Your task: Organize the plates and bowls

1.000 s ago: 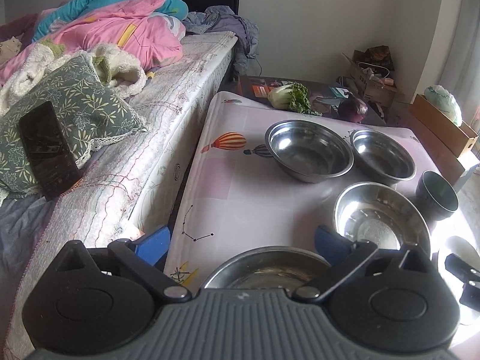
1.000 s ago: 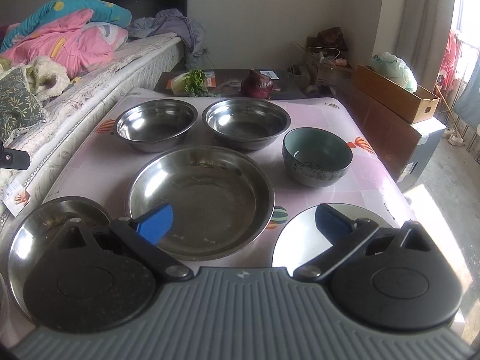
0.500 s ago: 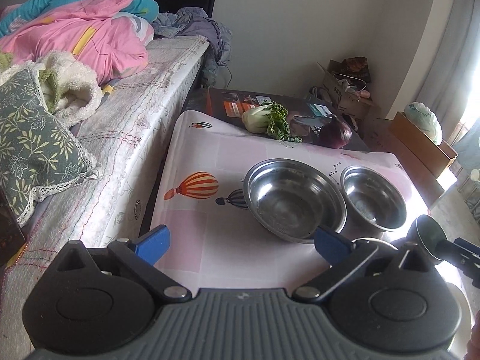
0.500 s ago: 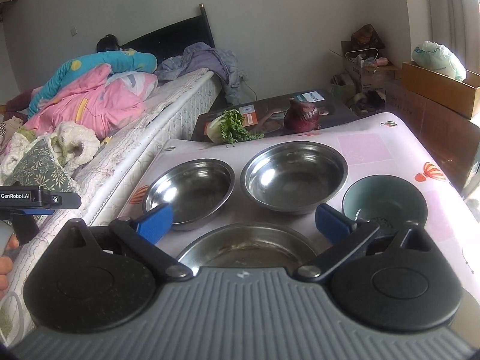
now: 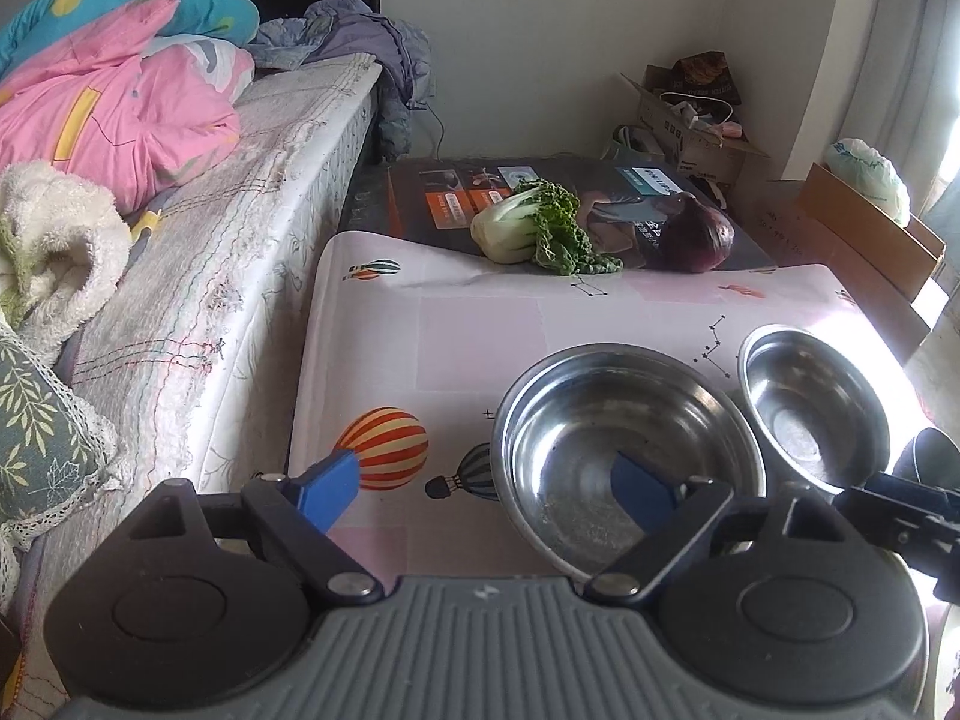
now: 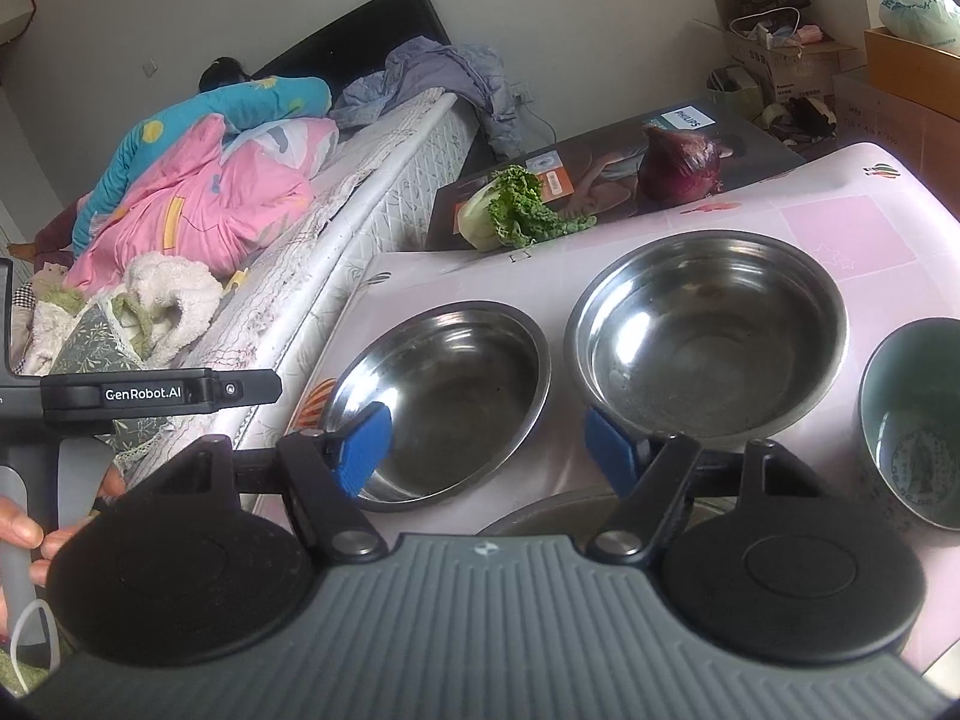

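Observation:
Two steel bowls stand side by side on the pink balloon-print table (image 5: 420,354). My left gripper (image 5: 486,489) straddles the left rim of the nearer steel bowl (image 5: 624,450). One blue pad is inside it and the other is over the tablecloth. The jaws are closing and neither pad presses the rim. The second steel bowl (image 5: 816,408) sits to its right. My right gripper (image 6: 486,450) hangs over the near right part of the same nearer bowl (image 6: 444,402), closing, with nothing gripped. Beside it stand the second steel bowl (image 6: 714,336) and a teal ceramic bowl (image 6: 912,420).
A wide steel dish (image 6: 540,510) peeks out under the right gripper. A bok choy (image 5: 534,228) and a red onion (image 5: 696,234) lie on a dark box at the table's far end. A bed (image 5: 198,276) with heaped bedding borders the left side. Cardboard boxes (image 5: 864,228) stand at the right.
Both grippers moved forward over the table toward the two far steel bowls, and both sets of jaws have narrowed. The near dishes have dropped out of view.

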Demonstrator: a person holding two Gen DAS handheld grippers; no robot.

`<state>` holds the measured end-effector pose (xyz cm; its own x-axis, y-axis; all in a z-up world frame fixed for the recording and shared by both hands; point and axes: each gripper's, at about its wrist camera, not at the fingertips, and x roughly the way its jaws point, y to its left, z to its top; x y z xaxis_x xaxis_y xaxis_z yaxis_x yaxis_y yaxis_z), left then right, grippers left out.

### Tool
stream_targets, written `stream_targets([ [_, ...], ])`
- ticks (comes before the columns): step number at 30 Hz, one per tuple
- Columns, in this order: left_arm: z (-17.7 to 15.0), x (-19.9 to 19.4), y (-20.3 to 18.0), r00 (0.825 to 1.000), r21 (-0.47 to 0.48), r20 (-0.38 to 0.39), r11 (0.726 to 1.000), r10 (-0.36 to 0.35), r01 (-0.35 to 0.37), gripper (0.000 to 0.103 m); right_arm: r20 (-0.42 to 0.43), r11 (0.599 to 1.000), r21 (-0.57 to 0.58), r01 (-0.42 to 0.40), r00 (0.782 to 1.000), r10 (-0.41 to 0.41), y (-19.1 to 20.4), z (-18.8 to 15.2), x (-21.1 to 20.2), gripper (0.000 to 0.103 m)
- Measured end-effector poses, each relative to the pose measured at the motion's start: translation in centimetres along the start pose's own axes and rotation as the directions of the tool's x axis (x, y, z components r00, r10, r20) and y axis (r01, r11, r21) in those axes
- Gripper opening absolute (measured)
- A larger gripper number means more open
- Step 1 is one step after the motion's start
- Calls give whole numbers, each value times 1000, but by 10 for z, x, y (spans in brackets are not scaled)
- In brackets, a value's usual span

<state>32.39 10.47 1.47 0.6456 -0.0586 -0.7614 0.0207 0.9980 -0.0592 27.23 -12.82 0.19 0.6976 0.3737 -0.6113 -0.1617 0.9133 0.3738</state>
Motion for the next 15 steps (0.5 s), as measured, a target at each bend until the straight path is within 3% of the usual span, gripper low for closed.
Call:
stream_targets([
  [1,4,7,1,1000,-3,-16,1000,-9,9,85,-17,1000,-7,10,1000,-10,1,1,9,53],
  [4,13,28,-1,998,1,-66,1000,-16,16,81,-73,999,-13,33,997,-34,1,2,34,44],
  [7,21,49,-4,993,23,-114,1000,-16,19,68,-111,999,-14,53,992,-54,0,2,50,36],
  [12,24,72,-9,985,42,-173,999,-13,21,57,-147,998,6,58,987,-56,-5,1,67,29],
  [15,24,83,-10,978,39,-206,999,-12,21,44,-162,998,31,50,986,-44,-12,2,74,26],
])
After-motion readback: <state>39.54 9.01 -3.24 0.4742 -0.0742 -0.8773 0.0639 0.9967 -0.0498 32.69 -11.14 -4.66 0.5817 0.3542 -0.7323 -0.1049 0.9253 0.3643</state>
